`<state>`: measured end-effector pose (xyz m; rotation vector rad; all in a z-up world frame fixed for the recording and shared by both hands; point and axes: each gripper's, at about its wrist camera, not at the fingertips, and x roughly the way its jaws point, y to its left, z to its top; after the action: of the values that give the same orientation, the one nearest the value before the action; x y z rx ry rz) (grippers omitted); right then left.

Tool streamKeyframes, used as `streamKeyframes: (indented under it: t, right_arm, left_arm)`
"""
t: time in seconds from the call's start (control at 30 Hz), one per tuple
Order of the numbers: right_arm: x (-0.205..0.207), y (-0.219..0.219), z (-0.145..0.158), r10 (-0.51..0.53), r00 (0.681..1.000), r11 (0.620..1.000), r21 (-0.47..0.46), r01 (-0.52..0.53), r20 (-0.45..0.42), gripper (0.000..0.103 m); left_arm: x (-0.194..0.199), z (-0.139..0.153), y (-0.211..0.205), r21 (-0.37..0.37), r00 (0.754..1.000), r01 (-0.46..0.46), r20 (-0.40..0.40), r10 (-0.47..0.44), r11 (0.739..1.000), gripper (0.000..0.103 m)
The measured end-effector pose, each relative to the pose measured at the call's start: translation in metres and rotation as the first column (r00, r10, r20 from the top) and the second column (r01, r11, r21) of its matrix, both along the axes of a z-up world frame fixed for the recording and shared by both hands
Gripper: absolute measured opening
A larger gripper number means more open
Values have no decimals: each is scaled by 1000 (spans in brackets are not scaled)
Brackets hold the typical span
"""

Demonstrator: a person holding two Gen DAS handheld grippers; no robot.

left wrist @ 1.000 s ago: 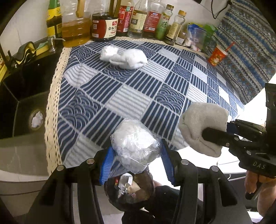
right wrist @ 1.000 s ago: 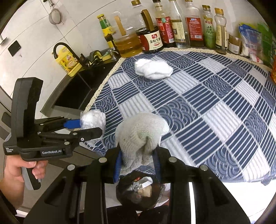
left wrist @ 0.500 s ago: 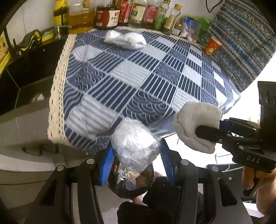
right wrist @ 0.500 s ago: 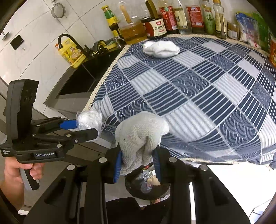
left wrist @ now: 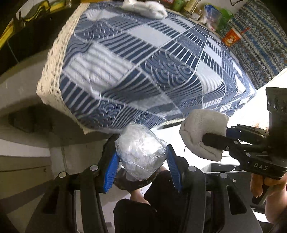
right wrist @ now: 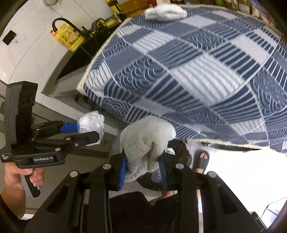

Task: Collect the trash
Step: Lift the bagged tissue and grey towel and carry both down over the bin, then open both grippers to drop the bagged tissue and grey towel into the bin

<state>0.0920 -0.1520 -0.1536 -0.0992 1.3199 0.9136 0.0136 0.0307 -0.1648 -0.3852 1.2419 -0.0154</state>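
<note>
Beyond the table (left wrist: 143, 59) edge, a plastic wad (left wrist: 141, 157) was clamped in the left gripper (left wrist: 141, 159), a grey rag (right wrist: 145, 143) in the right gripper (right wrist: 143, 170); both should be centred over the dark bin (right wrist: 179, 148) below before being released, judging by the overlap

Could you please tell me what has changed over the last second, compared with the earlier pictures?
Both tools have drawn back off the table and now hang past its front edge, lower, over a dark bin on the floor. The left tool still grips the plastic-wrapped wad; the right tool still grips the grey cloth. The white bundle stays on the table.
</note>
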Motion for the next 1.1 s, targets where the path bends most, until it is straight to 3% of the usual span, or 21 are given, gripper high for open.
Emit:
streamKeyframes:
  t: [0.27,0.5,0.7,0.73,0.83,1.1]
  right_arm:
    - [-4,3,-24,20,998,999,-25,-21,-64,33]
    - [-3,1,-32,16,996,999,-27,-18,-82,34]
    - [-1,-4,-39,-8,989,1000,-3,7,-149,46]
    - [0,-5,-40,-14,987,1000,2,14,-160,51]
    - [3,-7,-44,-36,983,999,1,36,-180,52]
    - [13,-16,-30,-66,983,996,50,75,-174,58]
  left_arm:
    - [-3,-26,-4,-27,998,-5,-64,3,1000,50]
    - [1,-31,-8,-14,997,12,-77,-13,1000,50]
    - [4,-36,-10,-27,996,16,-92,-18,1000,51]
    - [5,-38,-10,-25,995,17,-102,-20,1000,59]
    - [6,-41,-8,-16,994,6,-110,-8,1000,75]
    - [4,-31,2,-8,996,-43,-79,42,999,76]
